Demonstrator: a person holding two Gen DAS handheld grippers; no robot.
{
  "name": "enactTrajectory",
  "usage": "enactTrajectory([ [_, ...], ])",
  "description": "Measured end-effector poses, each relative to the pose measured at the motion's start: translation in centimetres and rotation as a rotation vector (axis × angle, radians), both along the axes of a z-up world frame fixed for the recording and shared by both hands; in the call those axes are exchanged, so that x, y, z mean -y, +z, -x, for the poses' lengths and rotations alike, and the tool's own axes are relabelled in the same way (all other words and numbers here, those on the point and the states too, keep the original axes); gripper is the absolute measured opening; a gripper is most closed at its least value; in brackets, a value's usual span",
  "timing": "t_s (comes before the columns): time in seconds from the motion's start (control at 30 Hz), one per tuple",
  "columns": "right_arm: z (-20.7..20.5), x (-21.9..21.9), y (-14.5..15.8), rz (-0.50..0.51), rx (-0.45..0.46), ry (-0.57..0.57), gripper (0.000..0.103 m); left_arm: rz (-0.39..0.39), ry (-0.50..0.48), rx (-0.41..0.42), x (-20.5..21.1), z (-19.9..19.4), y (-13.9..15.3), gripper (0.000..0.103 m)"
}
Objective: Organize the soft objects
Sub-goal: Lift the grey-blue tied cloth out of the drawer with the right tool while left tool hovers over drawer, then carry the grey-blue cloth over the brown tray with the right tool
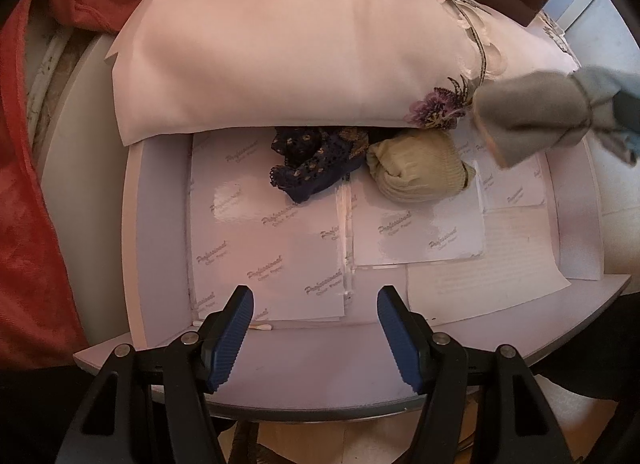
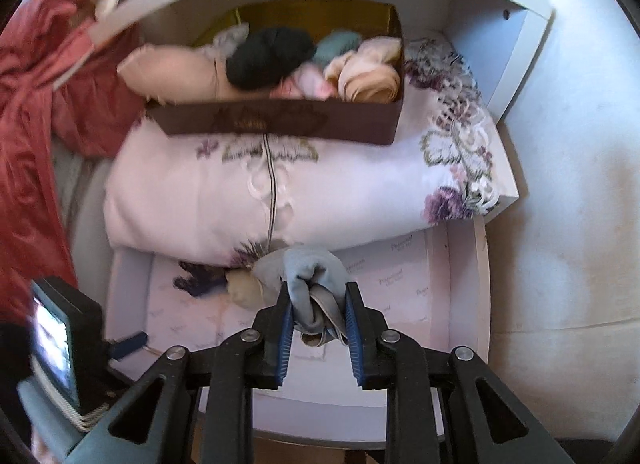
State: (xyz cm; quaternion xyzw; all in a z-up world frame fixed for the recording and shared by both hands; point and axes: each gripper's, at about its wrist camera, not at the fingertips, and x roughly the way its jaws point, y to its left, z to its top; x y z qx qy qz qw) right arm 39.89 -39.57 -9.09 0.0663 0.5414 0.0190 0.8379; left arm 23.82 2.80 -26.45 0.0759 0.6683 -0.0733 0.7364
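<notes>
Grey sock bundle (image 2: 316,288), soft knit, is clamped between the right gripper (image 2: 318,328) pads above the drawer (image 2: 480,284). Only the right wrist view shows the brown box (image 2: 280,122) packed with rolled fabrics. Liner paper (image 1: 260,232) reads "Professional". Left gripper (image 1: 316,328) hangs spread and empty over the front edge; beige sock roll (image 1: 416,172) and navy lace (image 1: 312,164) lie at the back.

We see white printed paper sheets (image 1: 272,240) lining the drawer (image 1: 160,224), with a cotton swab (image 1: 260,327) near its front wall.
</notes>
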Motion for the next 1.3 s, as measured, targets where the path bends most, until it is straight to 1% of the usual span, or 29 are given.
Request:
enactTrajectory([
  [0.07,-0.1,0.3,0.7,-0.009,0.015,-0.009,0.020,0.004,0.001,-0.001,0.1,-0.1,0.0,0.065],
  [0.27,-0.2,1.5,2.9,-0.040,0.074,-0.045,0.020,0.009,0.001,-0.004,0.3,-0.1,-0.2,0.065],
  [0.37,-0.8,2.3,4.3,-0.085,0.111,-0.081,0.020,0.013,-0.001,-0.004,0.3,-0.2,-0.3,0.065],
  [0.57,-3.7,3.9,7.5,-0.163,0.232,-0.184,0.020,0.022,0.001,-0.009,0.4,-0.2,-0.4,0.065],
  [0.63,-5.3,4.2,8.5,-0.143,0.277,-0.232,0.020,0.028,0.002,-0.012,0.5,-0.2,-0.4,0.065],
  [0.7,-6.9,4.7,8.8,-0.134,0.300,-0.277,0.020,0.036,0.003,-0.014,0.5,-0.2,-0.4,0.065],
  [0.87,-11.4,4.8,7.8,-0.120,0.301,-0.348,0.020,0.058,0.010,-0.024,0.6,-0.2,-0.3,0.065],
  [0.93,-12.9,4.5,7.0,-0.106,0.294,-0.381,0.020,0.073,0.018,-0.032,0.5,-0.3,-0.4,0.065],
  [1.0,-14.2,4.3,5.9,-0.116,0.280,-0.396,0.020,0.075,0.022,-0.030,0.5,-0.4,-0.3,0.065],
  [1.07,-15.2,3.8,5.0,-0.109,0.265,-0.380,0.020,0.083,0.033,-0.031,0.3,-0.6,-0.3,0.065],
  [1.17,-16.7,2.6,3.5,-0.075,0.232,-0.319,0.020,0.090,0.055,-0.033,-0.1,-0.9,-0.3,0.065],
  [1.3,-17.4,1.8,1.2,-0.028,0.176,-0.267,0.020,0.094,0.071,-0.041,-0.4,-1.2,-0.5,0.065],
])
